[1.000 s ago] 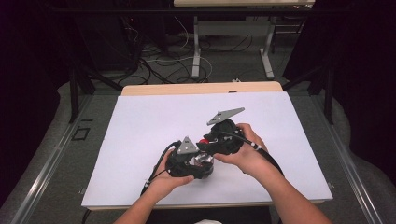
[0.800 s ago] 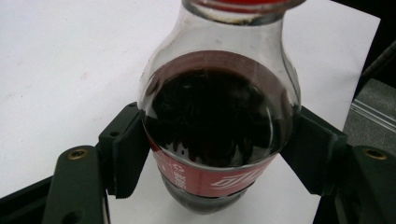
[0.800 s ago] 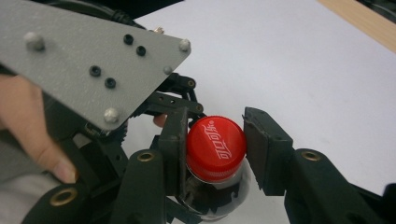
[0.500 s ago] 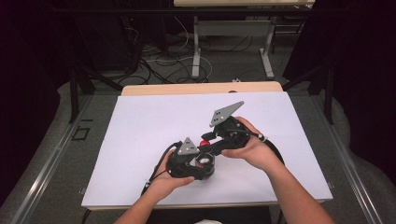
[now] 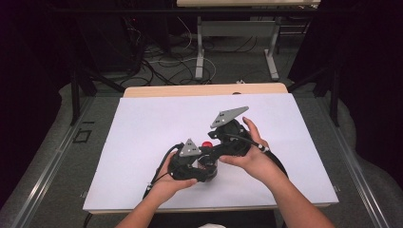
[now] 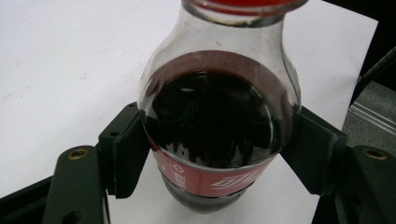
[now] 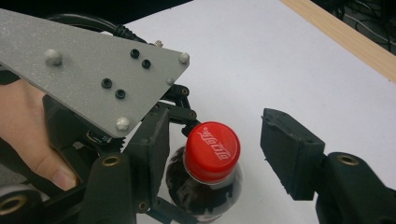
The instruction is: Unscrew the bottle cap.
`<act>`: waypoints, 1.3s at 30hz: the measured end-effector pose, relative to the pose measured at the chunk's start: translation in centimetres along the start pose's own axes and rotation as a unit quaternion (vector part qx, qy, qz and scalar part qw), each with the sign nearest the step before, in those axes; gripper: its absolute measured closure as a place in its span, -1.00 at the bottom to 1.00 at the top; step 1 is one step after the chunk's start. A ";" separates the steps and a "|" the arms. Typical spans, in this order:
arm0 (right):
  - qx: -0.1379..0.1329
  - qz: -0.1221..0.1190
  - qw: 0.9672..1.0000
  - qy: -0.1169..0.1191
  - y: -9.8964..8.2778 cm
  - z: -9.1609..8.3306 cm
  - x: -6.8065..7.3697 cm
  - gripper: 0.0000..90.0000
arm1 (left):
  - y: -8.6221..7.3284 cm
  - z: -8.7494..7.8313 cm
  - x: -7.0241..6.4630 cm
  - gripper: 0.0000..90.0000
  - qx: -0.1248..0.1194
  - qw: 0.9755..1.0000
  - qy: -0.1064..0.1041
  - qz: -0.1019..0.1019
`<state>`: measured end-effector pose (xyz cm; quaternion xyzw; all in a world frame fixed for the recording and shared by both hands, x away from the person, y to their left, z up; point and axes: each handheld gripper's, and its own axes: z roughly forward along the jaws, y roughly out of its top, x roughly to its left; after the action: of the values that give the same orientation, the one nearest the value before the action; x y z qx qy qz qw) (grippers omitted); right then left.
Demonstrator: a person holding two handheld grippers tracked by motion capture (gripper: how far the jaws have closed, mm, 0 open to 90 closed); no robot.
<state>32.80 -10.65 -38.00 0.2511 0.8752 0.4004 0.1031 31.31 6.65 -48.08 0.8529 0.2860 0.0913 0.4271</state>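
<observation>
Cola bottle [image 6: 217,126], one, red cap [image 7: 212,151], stands at 6 o'clock on the white table [image 5: 142,133]. We clamp its body with our left gripper [image 6: 215,161]. Since the earlier frame our right gripper [image 7: 215,154] has drawn off toward 3 o'clock; its jaws, just opening, flank the cap untouched. Grippers: two.

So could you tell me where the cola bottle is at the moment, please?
The cola bottle stands near the white table's front middle, clamped at its body by the left gripper, its red cap between the right gripper's open jaws.
</observation>
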 end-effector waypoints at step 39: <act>0.040 -0.030 0.994 0.096 0.1 0.7 -2.4 0.35 | -0.1 0.2 -0.1 -0.34 0.005 1.000 -0.001 0.016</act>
<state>35.16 -11.42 -38.41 0.1886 0.9037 0.3838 0.0203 31.30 6.50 -48.23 0.8594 0.2721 0.0964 0.4219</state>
